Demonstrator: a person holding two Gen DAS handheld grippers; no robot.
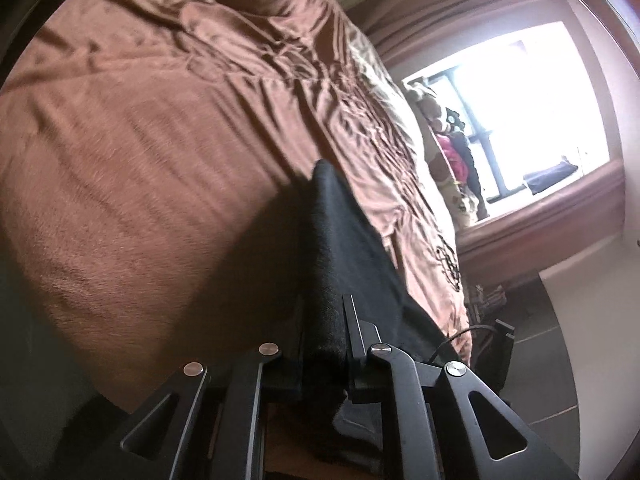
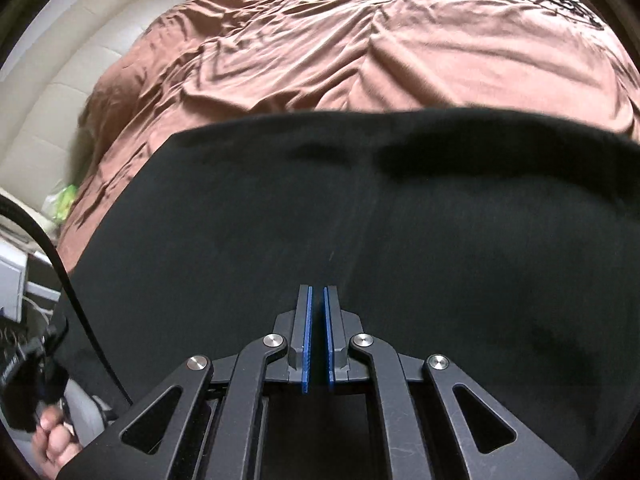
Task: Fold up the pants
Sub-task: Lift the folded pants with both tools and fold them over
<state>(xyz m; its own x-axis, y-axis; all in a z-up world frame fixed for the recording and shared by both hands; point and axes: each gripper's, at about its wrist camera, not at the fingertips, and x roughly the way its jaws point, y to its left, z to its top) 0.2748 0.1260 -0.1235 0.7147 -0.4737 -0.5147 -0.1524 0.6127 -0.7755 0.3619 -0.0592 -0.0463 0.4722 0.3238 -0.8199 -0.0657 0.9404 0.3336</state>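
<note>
The black pants [image 2: 360,208] lie spread on a brown bedspread [image 2: 360,52]. In the left wrist view my left gripper [image 1: 324,304] is shut on a thick fold of the black pants [image 1: 336,232], which rises taut from between the fingers above the bed [image 1: 140,140]. In the right wrist view my right gripper [image 2: 317,292] hovers over the middle of the pants with its blue pads [image 2: 307,336] nearly together, a narrow gap between them and nothing visibly held.
A bright window [image 1: 516,112] with a sill and a heap of clothes and toys [image 1: 452,148] lies beyond the bed's far side. A white padded headboard [image 2: 52,80] stands at left. A black cable [image 2: 68,280] and the person's hand [image 2: 52,440] show at lower left.
</note>
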